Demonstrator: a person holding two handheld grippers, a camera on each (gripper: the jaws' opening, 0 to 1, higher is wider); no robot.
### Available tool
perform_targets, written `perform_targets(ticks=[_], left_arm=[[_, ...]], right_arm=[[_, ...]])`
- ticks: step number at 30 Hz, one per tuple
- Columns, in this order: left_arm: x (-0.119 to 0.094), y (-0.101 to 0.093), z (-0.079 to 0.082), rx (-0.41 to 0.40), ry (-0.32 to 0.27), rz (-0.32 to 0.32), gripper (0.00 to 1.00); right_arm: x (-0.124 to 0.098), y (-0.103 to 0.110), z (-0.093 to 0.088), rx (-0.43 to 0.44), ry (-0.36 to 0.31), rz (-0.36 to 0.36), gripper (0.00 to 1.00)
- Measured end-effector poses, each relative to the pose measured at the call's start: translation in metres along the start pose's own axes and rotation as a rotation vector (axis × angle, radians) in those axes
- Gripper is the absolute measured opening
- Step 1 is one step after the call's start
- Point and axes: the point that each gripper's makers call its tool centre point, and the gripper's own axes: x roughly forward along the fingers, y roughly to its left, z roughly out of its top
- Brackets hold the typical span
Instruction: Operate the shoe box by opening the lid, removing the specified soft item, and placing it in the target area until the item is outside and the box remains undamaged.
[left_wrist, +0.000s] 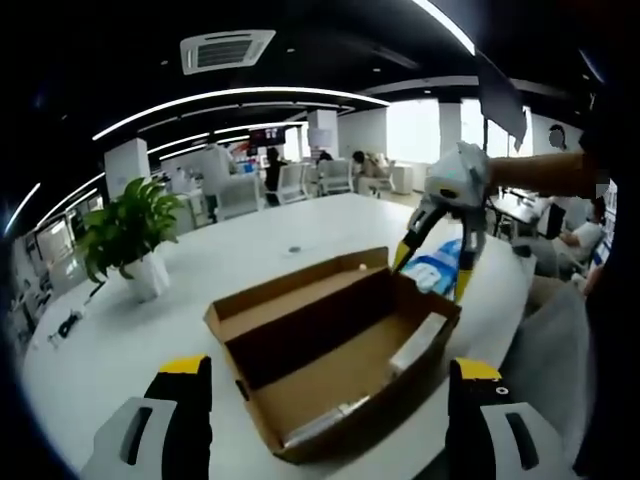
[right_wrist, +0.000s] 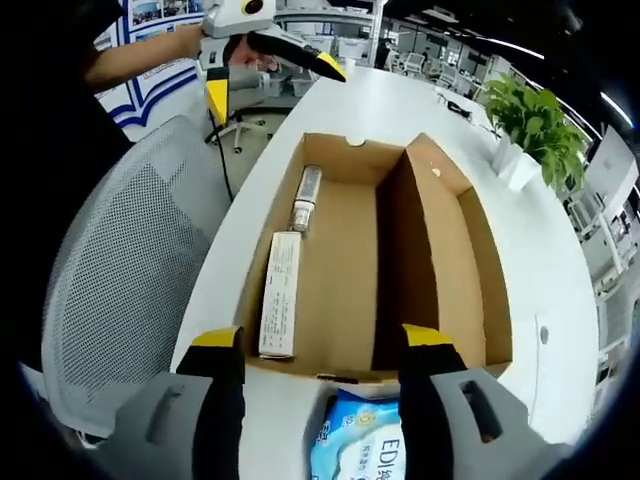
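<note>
The cardboard shoe box (left_wrist: 335, 350) is lying open near the white table's (left_wrist: 130, 340) edge, its lid (right_wrist: 455, 250) folded back. The right gripper (left_wrist: 432, 268) is holding a blue-and-white soft pack (left_wrist: 435, 268) between its jaws just outside the box's end wall. The left gripper (right_wrist: 270, 78) is hovering beyond the opposite end, jaws wide apart. A slim white carton (right_wrist: 280, 295) and a tube (right_wrist: 304, 198) are lying inside; a potted plant (left_wrist: 130, 240) is standing by the far edge.

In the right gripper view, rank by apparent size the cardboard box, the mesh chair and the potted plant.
1. Cardboard box and mesh chair: alike; the chair is nearer the camera, so unsure.
2. Potted plant, clearly smallest.
</note>
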Motion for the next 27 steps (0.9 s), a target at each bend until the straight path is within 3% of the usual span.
perform_targets(ticks=[18,27], left_arm=[[-0.002,-0.012,-0.002,-0.006,0.011,0.012,1.00],[-0.003,-0.015,-0.006,-0.012,0.021,0.018,0.98]], right_arm=[[0.041,0.012,-0.006,-0.035,0.061,0.100,0.48],[0.048,0.018,-0.005,-0.006,0.048,0.127,0.36]])
